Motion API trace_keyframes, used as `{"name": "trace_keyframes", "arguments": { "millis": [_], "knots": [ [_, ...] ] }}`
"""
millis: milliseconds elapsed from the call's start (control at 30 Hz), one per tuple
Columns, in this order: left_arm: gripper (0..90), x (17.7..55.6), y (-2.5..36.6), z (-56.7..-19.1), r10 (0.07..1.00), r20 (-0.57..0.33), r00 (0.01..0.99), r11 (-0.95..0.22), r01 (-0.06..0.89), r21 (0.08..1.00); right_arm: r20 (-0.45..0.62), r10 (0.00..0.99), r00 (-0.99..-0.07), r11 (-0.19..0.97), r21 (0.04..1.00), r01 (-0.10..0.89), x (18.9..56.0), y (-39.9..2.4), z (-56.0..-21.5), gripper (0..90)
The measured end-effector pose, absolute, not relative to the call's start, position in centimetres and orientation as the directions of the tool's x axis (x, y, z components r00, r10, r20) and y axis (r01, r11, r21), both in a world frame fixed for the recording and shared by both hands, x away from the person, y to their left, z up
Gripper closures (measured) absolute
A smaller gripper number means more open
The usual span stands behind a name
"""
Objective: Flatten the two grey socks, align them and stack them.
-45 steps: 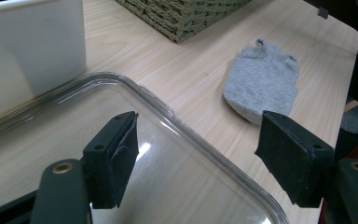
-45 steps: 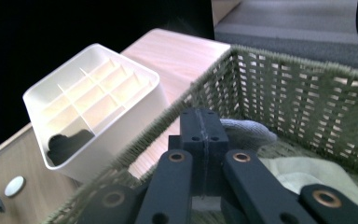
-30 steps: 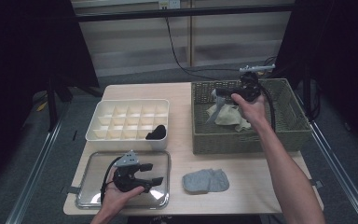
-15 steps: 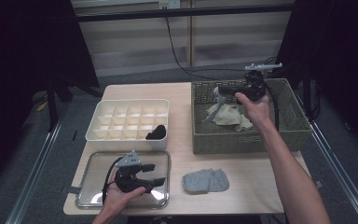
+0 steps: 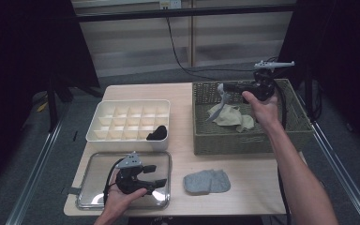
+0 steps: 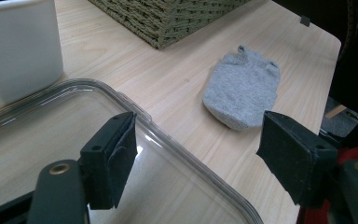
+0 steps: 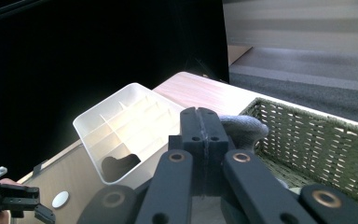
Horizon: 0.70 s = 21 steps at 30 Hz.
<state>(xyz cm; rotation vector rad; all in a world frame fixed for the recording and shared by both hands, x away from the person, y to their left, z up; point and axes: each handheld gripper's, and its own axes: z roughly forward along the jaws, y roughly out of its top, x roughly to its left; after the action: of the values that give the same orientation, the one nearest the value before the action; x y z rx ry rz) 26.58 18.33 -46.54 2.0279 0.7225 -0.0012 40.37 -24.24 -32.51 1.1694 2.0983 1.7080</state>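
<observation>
Clamped tight, the right gripper has its two black jaws pressed flat together on a grey sock, which bulges out beside the pads in the right gripper view and dangles as a pale grey strip under the jaws in the high view. That gripper hangs above the woven olive-green wicker basket at the far right corner of the pale wooden table, with a crumpled beige cloth lying inside the basket beneath it. Over at the near left corner, the left gripper holds its jaws wide apart with nothing between them, hovering over the clear plastic lid that lies flat on the table. A second grey sock, folded flat, lies on the table just right of that lid, near the front edge. Behind the lid sits the white plastic divided organiser box, with one black sock tucked in its near right compartment.
</observation>
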Motion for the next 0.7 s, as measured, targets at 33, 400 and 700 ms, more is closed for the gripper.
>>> {"name": "trace_keyframes", "arguments": {
  "millis": [33, 400, 700],
  "knots": [
    [27.4, 26.6, 18.3, -46.5, 0.489, -0.281, 0.825, -0.375, 0.49, 0.787, 0.318, 0.671, -0.669, 0.023, 0.894, 0.448, 40.4, -24.2, -32.5, 90.0],
    [28.4, 26.5, 18.2, -46.6, 0.495, -0.281, 0.822, -0.375, 0.494, 0.784, 0.316, 0.669, -0.673, -0.013, 0.91, 0.414, 38.9, -24.7, -31.2, 90.0],
    [28.5, 26.6, 18.1, -46.6, 0.496, -0.271, 0.825, -0.385, 0.489, 0.783, 0.329, 0.65, -0.685, -0.047, 0.917, 0.396, 37.5, -24.6, -29.7, 90.0]
  ]
}}
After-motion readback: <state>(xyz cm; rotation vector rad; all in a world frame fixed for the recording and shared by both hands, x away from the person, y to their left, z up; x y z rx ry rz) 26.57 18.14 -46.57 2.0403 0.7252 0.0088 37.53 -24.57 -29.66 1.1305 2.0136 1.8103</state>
